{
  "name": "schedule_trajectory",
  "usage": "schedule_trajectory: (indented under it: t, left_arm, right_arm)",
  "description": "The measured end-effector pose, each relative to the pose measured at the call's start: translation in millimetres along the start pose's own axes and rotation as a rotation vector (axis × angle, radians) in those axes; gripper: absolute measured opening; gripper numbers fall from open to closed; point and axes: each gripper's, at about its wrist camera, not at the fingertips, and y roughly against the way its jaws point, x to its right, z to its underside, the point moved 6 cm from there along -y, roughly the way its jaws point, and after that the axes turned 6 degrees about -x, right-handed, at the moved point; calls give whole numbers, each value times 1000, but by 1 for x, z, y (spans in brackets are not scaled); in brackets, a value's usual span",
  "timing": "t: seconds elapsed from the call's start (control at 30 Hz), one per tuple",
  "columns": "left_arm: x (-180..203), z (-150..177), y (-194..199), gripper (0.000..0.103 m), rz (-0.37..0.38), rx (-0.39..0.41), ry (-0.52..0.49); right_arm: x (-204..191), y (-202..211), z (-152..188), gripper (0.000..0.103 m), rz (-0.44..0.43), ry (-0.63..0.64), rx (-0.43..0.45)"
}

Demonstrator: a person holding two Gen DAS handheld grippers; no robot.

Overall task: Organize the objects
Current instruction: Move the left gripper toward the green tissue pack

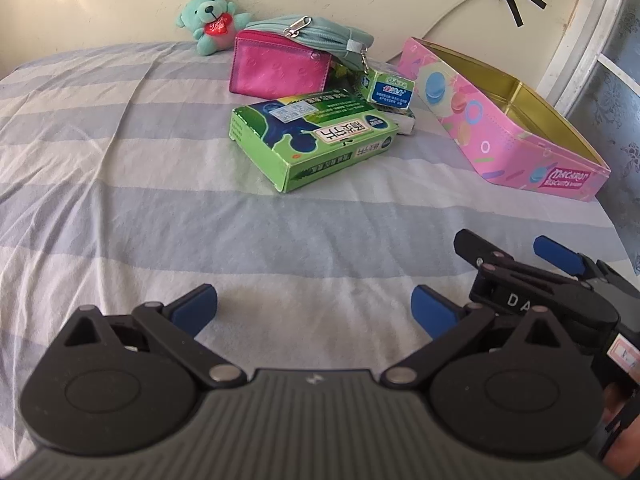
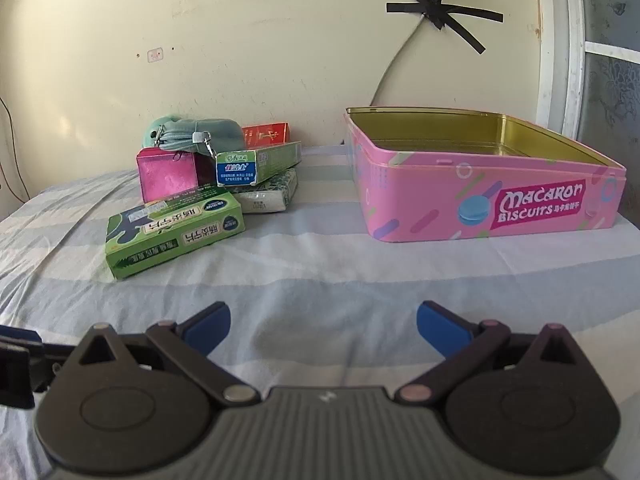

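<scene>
An open pink macaron biscuit tin (image 1: 516, 136) (image 2: 480, 200) with a gold inside stands at the right of the bed. Left of it is a pile: a large green box (image 1: 312, 140) (image 2: 176, 232) in front, a small blue-and-green box (image 1: 390, 90) (image 2: 256, 164), a pink pouch (image 1: 280, 64) (image 2: 168, 176), a teal zip pouch (image 1: 320, 38) (image 2: 196, 132) on top, and a red box (image 2: 266, 134) behind. My left gripper (image 1: 314, 308) is open and empty, near the front. My right gripper (image 2: 323, 326) (image 1: 516, 256) is open and empty beside it.
A teal teddy bear (image 1: 212, 20) sits against the wall behind the pile. A white packet (image 2: 266, 196) lies under the small box. The striped bedsheet (image 1: 120, 160) covers the surface. A window frame (image 1: 592, 40) stands at the right.
</scene>
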Motion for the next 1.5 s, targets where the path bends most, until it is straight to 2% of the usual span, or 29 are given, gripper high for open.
schedule_trajectory:
  t: [0.77,1.03,1.5]
  left_arm:
    - [9,3,3,103,34,4,-38]
    - [2,3,4,103,29,2,-7]
    - [-10,3,3,103,102,-24,59]
  right_arm:
    - [1,-4,2,103,-3,-13,-20]
    - [-3,-3,2,103,14,12,-14]
    - [-7,-5,2,103,29,36,-25]
